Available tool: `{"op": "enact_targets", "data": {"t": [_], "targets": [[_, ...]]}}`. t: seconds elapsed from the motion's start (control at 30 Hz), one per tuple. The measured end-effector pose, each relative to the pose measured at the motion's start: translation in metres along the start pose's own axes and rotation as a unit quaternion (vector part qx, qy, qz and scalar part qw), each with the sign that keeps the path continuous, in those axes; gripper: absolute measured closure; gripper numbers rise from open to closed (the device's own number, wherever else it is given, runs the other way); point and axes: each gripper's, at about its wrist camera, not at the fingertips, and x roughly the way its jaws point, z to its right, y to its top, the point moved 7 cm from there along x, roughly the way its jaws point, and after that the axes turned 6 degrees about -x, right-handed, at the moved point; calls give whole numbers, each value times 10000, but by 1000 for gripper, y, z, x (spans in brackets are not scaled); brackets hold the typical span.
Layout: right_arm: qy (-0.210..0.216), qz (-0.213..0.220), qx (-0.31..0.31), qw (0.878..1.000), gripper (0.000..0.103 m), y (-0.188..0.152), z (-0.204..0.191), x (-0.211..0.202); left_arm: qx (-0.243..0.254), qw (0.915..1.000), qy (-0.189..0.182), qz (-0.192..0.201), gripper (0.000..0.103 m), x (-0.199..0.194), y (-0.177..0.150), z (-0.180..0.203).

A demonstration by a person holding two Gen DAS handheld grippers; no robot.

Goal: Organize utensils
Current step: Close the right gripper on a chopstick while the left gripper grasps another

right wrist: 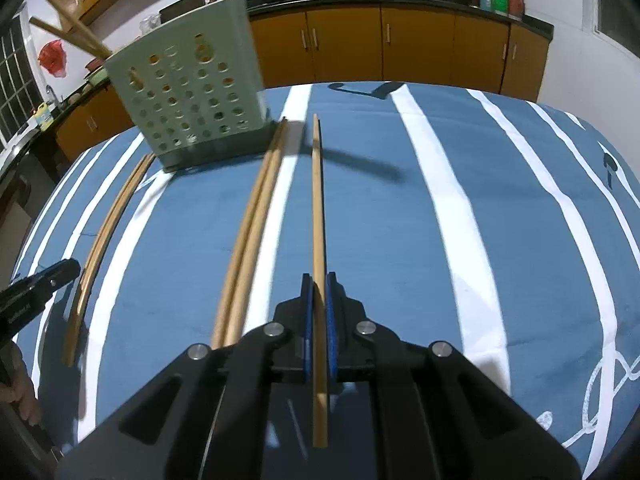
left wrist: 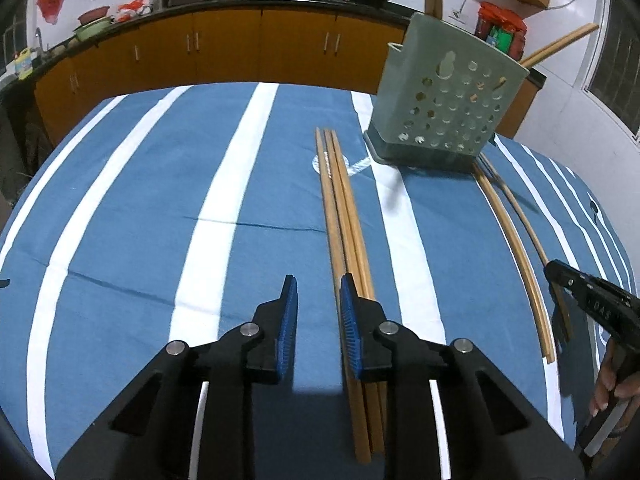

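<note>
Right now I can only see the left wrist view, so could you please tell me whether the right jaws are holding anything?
Observer: Yes, the right gripper is shut on a single chopstick.
Operator: Which way does it point?
Observer: Forward, with its far tip ending just right of the green holder.
Operator: Is anything lying beside it?
Observer: Two chopsticks lie on the cloth to its left, apart from it.

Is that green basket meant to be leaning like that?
It looks odd: the green holder tilts, and the chopsticks in it splay out. More chopsticks lie loose on the cloth.
</note>
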Motion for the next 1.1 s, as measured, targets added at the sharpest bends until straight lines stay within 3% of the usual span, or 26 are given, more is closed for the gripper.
{"op": "enact_targets", "data": {"t": [0.53, 0.6, 0.87, 1.1], "targets": [[-21, 7, 70, 10000, 94, -3, 10, -2, 332, 9992, 200, -70, 89, 7, -4, 12], [-22, 14, 61, 10000, 94, -3, 10, -1, 300, 9991, 281, -51, 94, 9, -1, 9], [-85, 58, 57, 9999, 95, 2, 12, 2, 0, 9981, 607, 61, 95, 14, 18, -26], [-250, 124, 40, 9996, 94, 12, 17, 9, -89, 9982, 582, 108, 94, 18, 26, -40]]}}
